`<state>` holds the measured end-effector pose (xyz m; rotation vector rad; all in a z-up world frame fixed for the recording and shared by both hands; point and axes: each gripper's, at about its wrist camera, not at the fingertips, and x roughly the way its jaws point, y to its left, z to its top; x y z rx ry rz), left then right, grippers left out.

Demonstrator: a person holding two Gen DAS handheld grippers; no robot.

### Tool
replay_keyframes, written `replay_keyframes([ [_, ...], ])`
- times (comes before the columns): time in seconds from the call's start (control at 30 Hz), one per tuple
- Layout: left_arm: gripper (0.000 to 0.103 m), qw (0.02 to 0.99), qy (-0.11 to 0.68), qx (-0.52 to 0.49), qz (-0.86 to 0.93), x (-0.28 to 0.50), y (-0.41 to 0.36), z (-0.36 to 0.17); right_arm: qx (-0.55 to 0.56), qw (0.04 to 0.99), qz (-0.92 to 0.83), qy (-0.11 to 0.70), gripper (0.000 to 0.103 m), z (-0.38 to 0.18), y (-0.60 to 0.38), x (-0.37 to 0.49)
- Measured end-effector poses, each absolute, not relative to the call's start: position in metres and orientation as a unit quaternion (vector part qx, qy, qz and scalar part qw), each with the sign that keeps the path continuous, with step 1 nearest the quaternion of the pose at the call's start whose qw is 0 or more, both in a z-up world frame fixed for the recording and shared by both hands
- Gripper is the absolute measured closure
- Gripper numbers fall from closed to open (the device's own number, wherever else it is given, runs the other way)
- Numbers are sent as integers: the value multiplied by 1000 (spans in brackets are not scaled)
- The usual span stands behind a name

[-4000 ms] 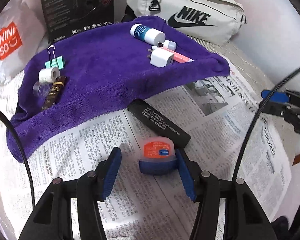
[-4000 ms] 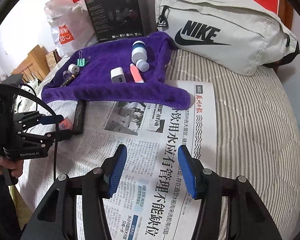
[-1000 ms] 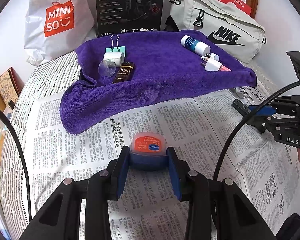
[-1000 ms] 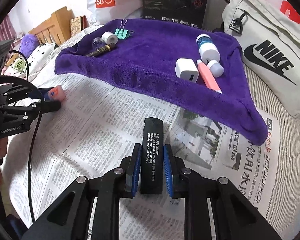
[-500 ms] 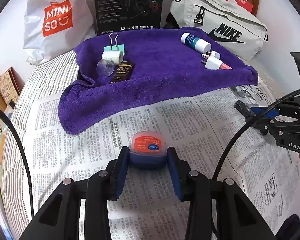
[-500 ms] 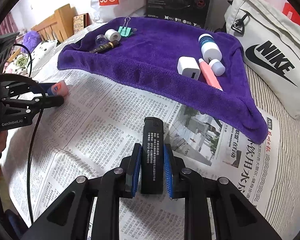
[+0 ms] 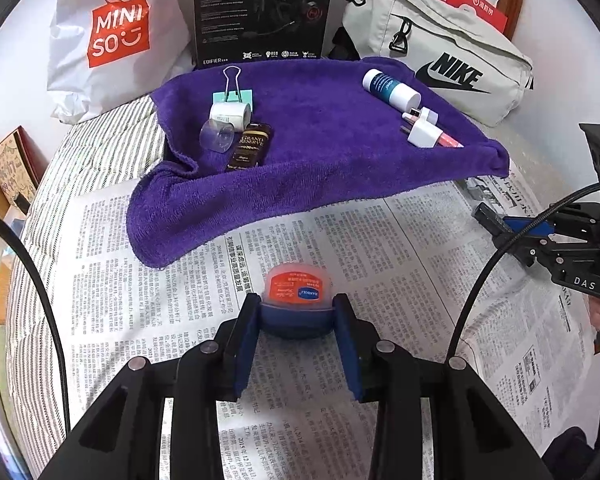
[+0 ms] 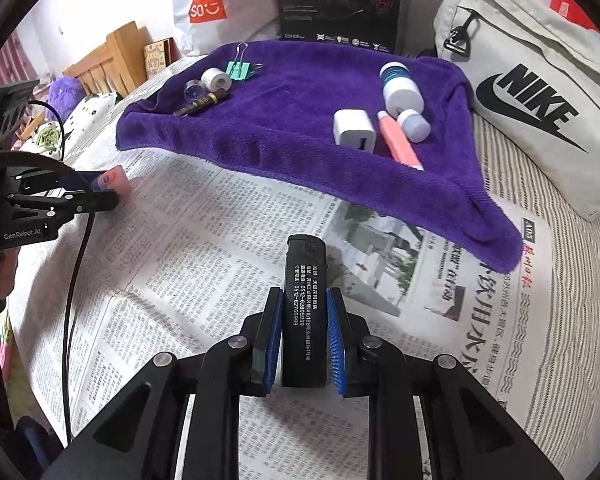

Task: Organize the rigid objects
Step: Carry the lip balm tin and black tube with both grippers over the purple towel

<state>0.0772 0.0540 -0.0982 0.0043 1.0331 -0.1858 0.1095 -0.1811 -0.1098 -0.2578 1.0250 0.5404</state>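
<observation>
- Two grips: left gripper (image 7: pixel 296 334) has its blue pads pressed on the sides of the small orange-lidded jar (image 7: pixel 297 299).
- Right gripper (image 8: pixel 303 336) is clamped narrowly on the black lighter (image 8: pixel 304 304), which juts forward past its fingertips.

Two fisheye wrist cameras look steeply down along their own fingers, close over a newspaper (image 7: pixel 400 248) spread on a bed. Both face the purple towel (image 7: pixel 332 160) at 12 o'clock. The left view catches the right gripper (image 7: pixel 485 216) at 3 o'clock; the right view shows the left gripper (image 8: pixel 108 192) at 9 o'clock.
</observation>
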Motion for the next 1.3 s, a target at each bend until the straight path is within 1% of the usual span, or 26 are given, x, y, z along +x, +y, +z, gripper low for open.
replay_keyframes([
  [0.1, 68, 867, 489, -1, -95, 77, 55, -94, -134, 834, 248, 475, 81, -106, -182, 110],
  [0.7, 68, 871, 479, -6, -113, 90, 60, -83, -118, 833, 257, 476, 81, -98, -184, 126],
  [1.13, 68, 878, 462, -2, -126, 107, 56, -65, -107, 847, 269, 446, 81, -65, -169, 150],
  [1.3, 68, 877, 464, 1, -130, 118, 53, -64, -82, 852, 275, 438, 81, -56, -166, 170],
])
